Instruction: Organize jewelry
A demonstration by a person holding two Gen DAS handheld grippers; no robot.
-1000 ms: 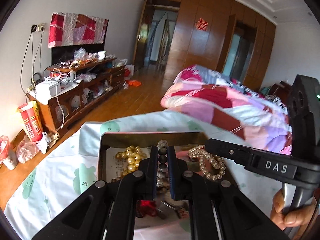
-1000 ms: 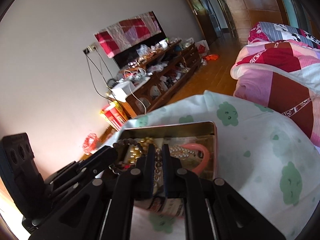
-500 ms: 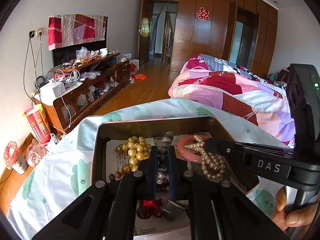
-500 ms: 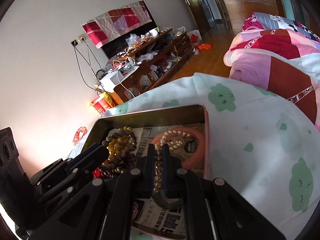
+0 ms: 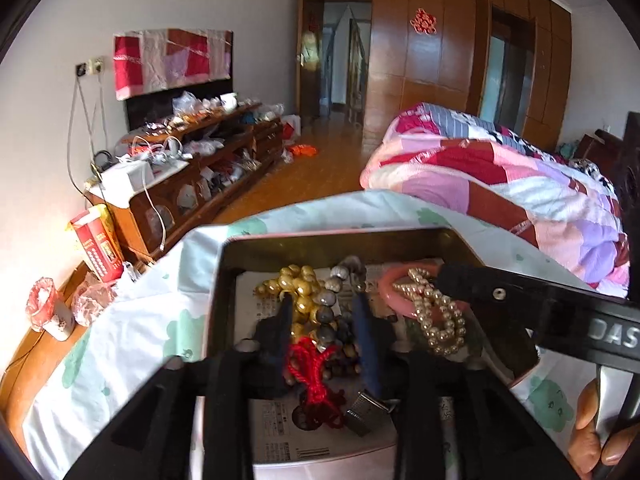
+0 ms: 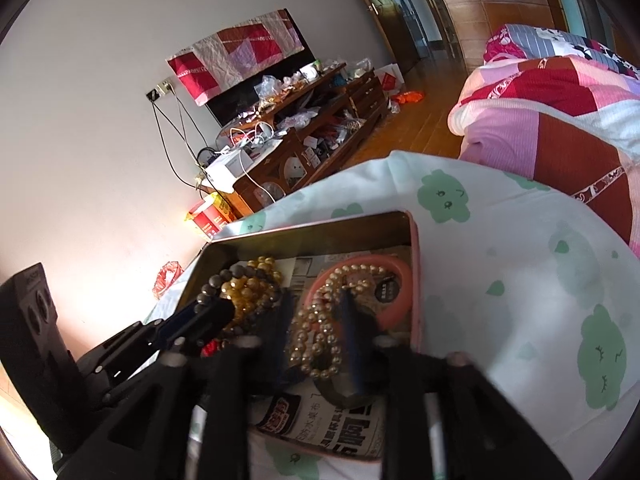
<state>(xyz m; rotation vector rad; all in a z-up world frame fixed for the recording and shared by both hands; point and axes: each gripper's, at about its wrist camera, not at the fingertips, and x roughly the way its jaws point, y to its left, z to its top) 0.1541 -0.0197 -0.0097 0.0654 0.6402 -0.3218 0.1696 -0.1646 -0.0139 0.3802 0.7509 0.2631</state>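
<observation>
1. Metal tin [image 5: 460, 240] sits on a green-print cloth [image 6: 500, 280], lined with newspaper [image 6: 320, 424]; all the jewelry lies inside it
2. Left hand-held gripper [image 5: 324, 316]: jaws opening, no pad pressing on anything. Grey bead strand [image 5: 326, 308] lies between them, gold bead bracelet [image 5: 294, 286] just beside, red knotted cord [image 5: 314, 372] below
3. Right hand-held gripper [image 6: 316, 332]: jaws opening. Pearl strand [image 6: 320, 320] lies loose between them, draped across the pink bangle [image 6: 396, 276]; nothing gripped
4. Judgement: both strands look let go into the tin; sorting not finished, pieces are heaped and overlapping
5. Risk: a pearl loop catches on a right fingertip as it withdraws, dragging the strand over the tin's low rim. Cause: the strand lies right against the pads
6. Risk: grey beads, gold beads and red cord tangle. Cause: they touch and cross in one pile, so the next pick may lift two at once
7. Risk: the two grippers knock together. Cause: the tips work close side by side in one tin
8. Risk: the tin slides or tips. Cause: soft cloth beneath gives little hold
</observation>
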